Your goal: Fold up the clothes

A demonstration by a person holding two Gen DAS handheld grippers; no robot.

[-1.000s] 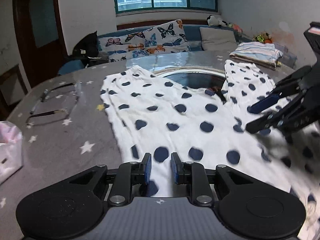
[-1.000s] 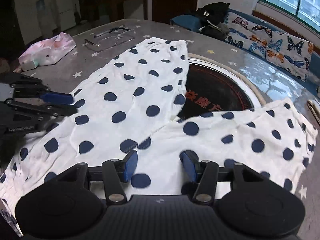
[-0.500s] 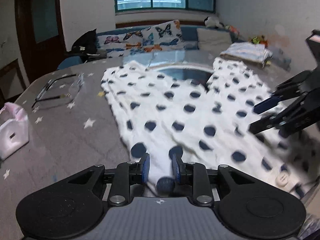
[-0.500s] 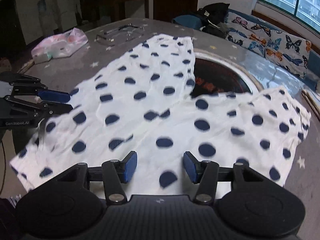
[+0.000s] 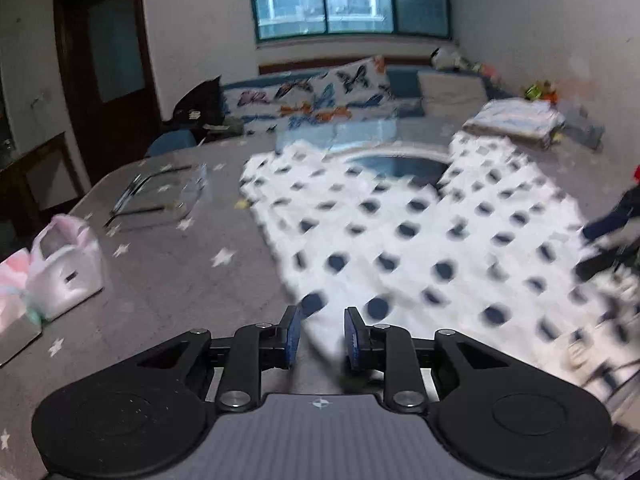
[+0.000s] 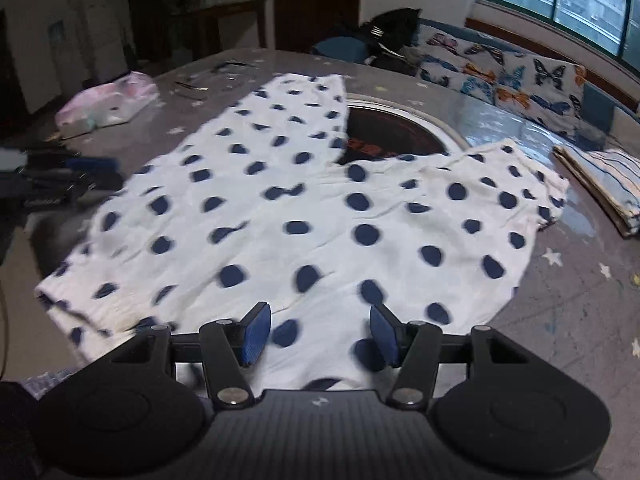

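so this looks like the laying-out stage, no fold made yet as far as i can judge. the polka-dot trousers (image 6: 320,216) are spread flat on the grey star-print bench (image 5: 160,280), legs splayed in a v either side of the round inset (image 6: 384,136) in the middle, waistband end hanging near the bench edge closest to the cameras.

left tool (image 5: 319,338) has its pads a little apart, with the near corner of the cloth lying in the gap. it's blurry and i can't make out the pads actually pressing on it, so i'd call it loose. right tool (image 6: 319,334) is spread wider, its jaws have just been opening, and it hangs over the waistband area with nothing pinched.

my guess for the next move: take hold of one leg hem and carry it across onto the other leg, so both tools need a proper pinch on fabric first.

count:
- one pair of trousers
- two tools
- one folded striped cloth (image 6: 608,184) at the far right of the bench
- one pair of glasses (image 5: 156,196)
- one pink tissue pack (image 6: 108,106)
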